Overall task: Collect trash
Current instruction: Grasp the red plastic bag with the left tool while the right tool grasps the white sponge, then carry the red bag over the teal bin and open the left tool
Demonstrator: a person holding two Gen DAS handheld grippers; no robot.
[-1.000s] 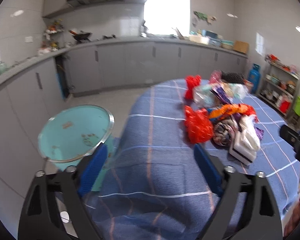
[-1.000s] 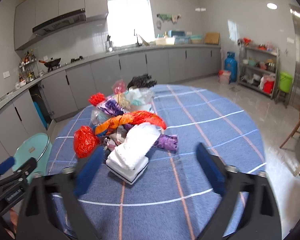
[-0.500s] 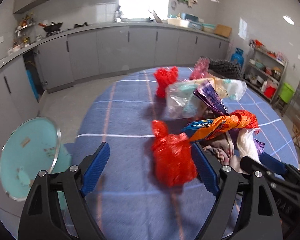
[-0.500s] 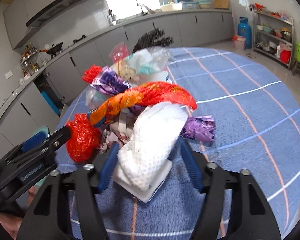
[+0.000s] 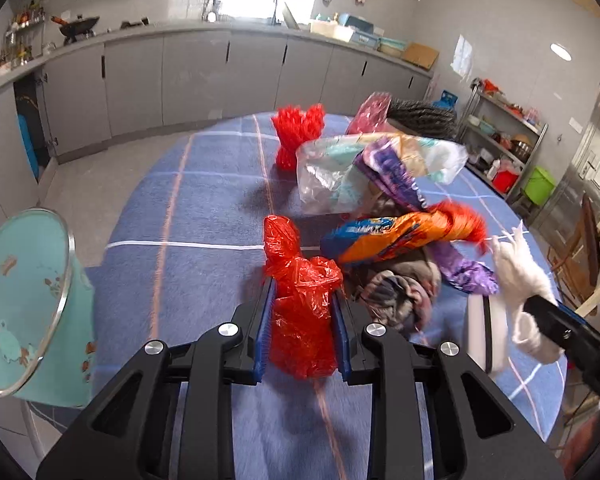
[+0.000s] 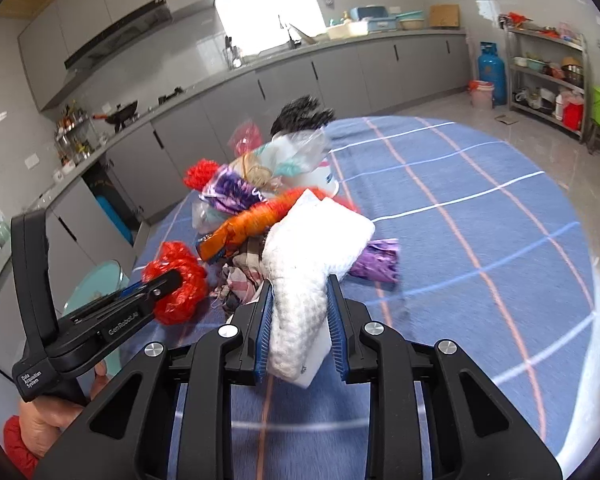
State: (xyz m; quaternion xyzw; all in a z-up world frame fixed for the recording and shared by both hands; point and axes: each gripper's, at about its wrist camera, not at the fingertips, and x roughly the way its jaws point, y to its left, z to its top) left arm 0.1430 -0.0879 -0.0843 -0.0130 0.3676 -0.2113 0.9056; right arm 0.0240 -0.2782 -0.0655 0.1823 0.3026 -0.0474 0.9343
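A heap of trash lies on the blue checked tablecloth [image 5: 204, 200]. My left gripper [image 5: 302, 322] is closing its jaws on a crumpled red plastic bag [image 5: 300, 308], and both blue pads press its sides. From the right wrist the same red plastic bag [image 6: 180, 284] shows in the left gripper [image 6: 168, 280]. My right gripper [image 6: 300, 324] is closing on a white towel-like bundle [image 6: 304, 276], squeezed between its pads. That white bundle [image 5: 520, 280] and the right gripper [image 5: 540, 308] appear at the right of the left wrist view.
The heap also holds an orange snack wrapper [image 5: 400, 236], a clear plastic bag [image 5: 380, 168], a purple wrapper [image 6: 376, 260], a red mesh piece [image 5: 298, 132] and a checked cloth [image 5: 396, 296]. A teal bin [image 5: 24, 300] stands left of the table. Grey cabinets line the walls.
Both grippers came forward to the heap and drew their jaws in. The left now clamps the red bag. The right now clamps the white bundle, which it straddled half a second ago.
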